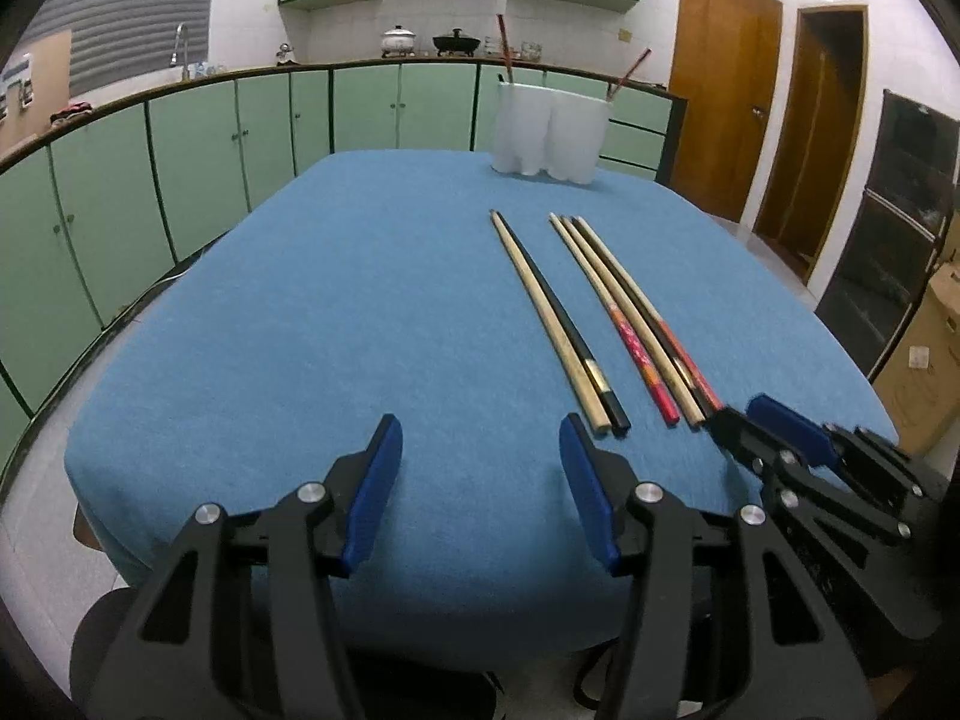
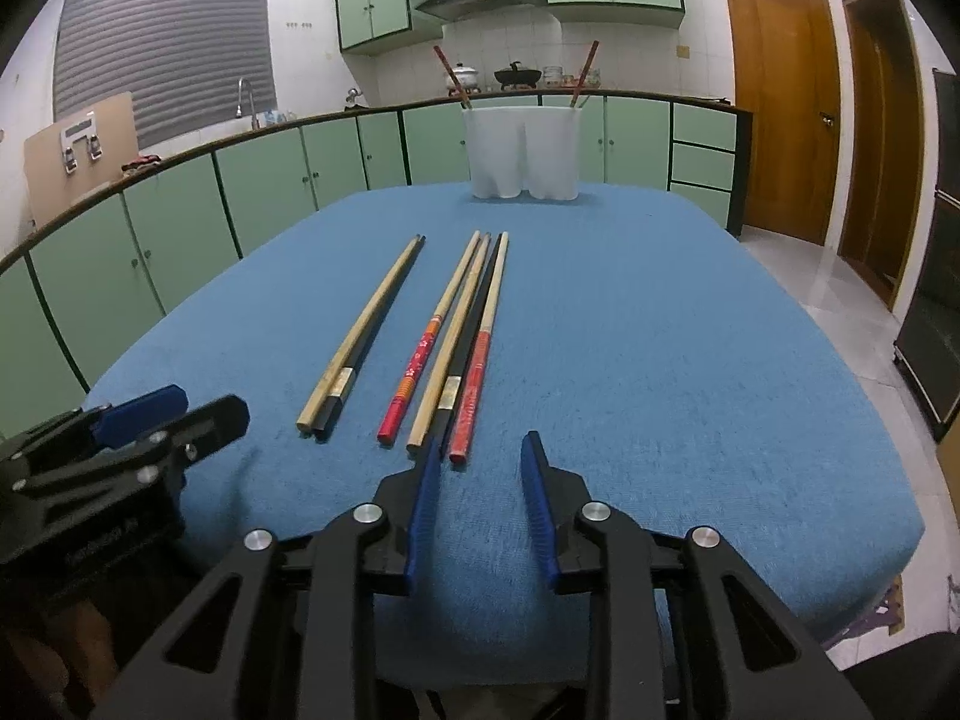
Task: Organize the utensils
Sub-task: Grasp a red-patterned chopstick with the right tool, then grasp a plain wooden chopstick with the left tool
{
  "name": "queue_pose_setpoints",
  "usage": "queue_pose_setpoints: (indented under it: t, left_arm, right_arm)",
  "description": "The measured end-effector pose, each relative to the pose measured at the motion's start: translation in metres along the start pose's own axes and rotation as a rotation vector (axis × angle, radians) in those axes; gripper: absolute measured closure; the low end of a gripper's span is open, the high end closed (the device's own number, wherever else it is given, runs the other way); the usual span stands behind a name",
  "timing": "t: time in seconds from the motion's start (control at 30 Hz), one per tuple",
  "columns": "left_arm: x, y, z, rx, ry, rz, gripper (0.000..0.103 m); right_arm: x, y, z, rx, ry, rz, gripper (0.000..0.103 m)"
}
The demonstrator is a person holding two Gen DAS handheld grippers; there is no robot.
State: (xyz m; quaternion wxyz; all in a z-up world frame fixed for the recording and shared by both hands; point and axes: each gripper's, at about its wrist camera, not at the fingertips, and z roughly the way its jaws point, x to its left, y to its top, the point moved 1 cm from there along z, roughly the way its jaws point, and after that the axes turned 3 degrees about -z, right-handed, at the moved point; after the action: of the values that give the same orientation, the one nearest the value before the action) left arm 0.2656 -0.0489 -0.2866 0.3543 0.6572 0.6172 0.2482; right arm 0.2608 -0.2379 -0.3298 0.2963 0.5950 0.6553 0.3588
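Several chopsticks lie lengthwise on the blue tablecloth (image 1: 336, 312). A tan and black pair (image 1: 558, 324) (image 2: 360, 336) lies left of a group of red, tan and black ones (image 1: 630, 324) (image 2: 462, 348). A white two-compartment holder (image 1: 549, 132) (image 2: 522, 150) stands at the far edge, with one red chopstick in each compartment. My left gripper (image 1: 480, 420) (image 2: 210, 402) is open and empty, just short of the pair's near ends. My right gripper (image 2: 481, 439) (image 1: 744, 411) is open more narrowly. The near end of a red chopstick (image 2: 459, 453) shows in its gap, and the pads do not press it.
The table's near edge runs under both grippers. Green kitchen cabinets (image 1: 180, 138) curve along the left and back, with pots on the counter. Wooden doors (image 2: 780, 102) and a dark oven (image 1: 900, 228) stand to the right, past tiled floor.
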Motion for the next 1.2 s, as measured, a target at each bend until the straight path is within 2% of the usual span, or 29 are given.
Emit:
queue_pose_setpoints:
  t: [0.13,0.4,0.73,0.97,1.2]
  left_arm:
    - [-0.006,-0.003,0.005,0.012,-0.008,0.019,0.05]
    - [-0.027,-0.007,0.008,0.014,-0.017,0.055,0.05]
    - [-0.019,0.003,0.019,0.002,0.066,0.011,0.05]
    - [-0.024,0.004,0.02,0.004,0.022,0.038,0.051]
    - [-0.029,0.005,0.027,-0.011,0.041,0.042,0.051]
  right_arm:
    - [-0.008,0.003,0.002,0.002,-0.009,0.009,0.097]
    - [-0.022,0.001,0.0,0.003,-0.015,0.05,0.097]
    - [-0.029,0.002,-0.001,0.006,-0.013,0.078,0.097]
    - [-0.029,0.001,0.0,0.003,-0.016,0.075,0.097]
    - [-0.027,-0.002,0.0,-0.002,-0.026,0.063,0.097]
